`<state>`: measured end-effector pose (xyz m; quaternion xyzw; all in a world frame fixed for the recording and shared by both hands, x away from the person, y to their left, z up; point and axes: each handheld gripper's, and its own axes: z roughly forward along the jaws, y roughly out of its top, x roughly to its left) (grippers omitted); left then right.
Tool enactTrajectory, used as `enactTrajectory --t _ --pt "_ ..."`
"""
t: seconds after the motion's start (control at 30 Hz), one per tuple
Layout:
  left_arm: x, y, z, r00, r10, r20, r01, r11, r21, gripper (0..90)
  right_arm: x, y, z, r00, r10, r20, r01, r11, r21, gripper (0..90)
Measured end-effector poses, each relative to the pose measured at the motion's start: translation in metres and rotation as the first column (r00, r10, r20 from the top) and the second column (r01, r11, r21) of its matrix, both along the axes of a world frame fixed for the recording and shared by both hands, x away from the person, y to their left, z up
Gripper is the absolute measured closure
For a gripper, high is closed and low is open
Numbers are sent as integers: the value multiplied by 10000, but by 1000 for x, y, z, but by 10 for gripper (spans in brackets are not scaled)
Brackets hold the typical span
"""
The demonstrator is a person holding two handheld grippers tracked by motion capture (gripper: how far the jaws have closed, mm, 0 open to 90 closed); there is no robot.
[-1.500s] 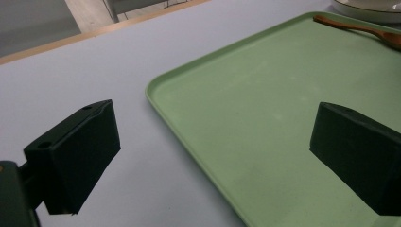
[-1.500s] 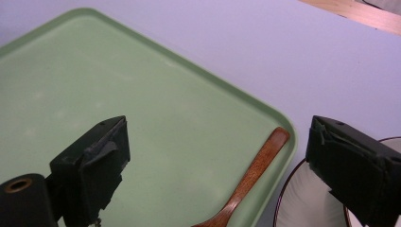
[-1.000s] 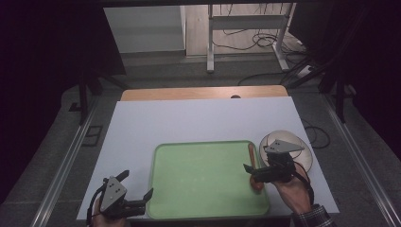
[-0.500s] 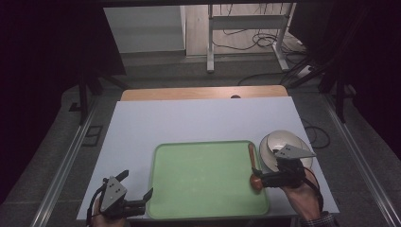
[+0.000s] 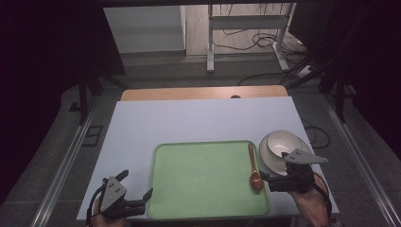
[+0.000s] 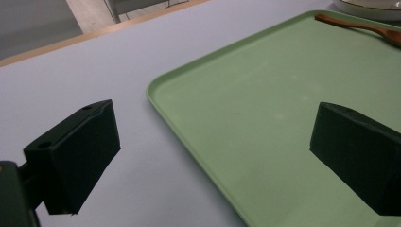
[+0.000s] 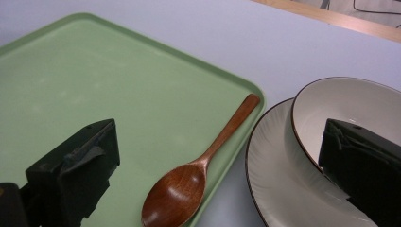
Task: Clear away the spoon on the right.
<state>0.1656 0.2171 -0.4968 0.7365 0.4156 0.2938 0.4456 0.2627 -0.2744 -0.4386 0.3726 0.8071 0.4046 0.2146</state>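
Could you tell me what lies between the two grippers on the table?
The green tray, bare except for the wooden spoon near its right edge, as the high view shows.

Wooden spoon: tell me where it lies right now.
The wooden spoon lies on the green tray along its right edge, beside the plate, bowl end nearest the open right gripper.

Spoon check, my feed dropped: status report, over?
Both grippers open, holding nothing. Wooden spoon lies along green tray's right rim, by right gripper. Bowl on plate close alongside.
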Motion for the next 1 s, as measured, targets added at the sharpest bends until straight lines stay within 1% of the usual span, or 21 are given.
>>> enactTrajectory --t 0.27,0.47,0.67,1.0 --pt "0 0 0 10000 -17 -11 17 10000 5 22 -6 -7 1 9998 -167 116 167 9999 -14 0" --pt "1 -1 -1 10000 -19 -29 19 10000 35 21 -11 -13 2 9995 -308 93 305 9990 313 0" --pt "1 0 -1 10000 -18 -36 18 10000 16 20 -15 -21 2 9986 -522 106 518 9982 302 0" --pt "1 0 -1 10000 -17 -33 17 10000 16 19 -23 -36 0 9962 -851 212 839 9952 498 0"
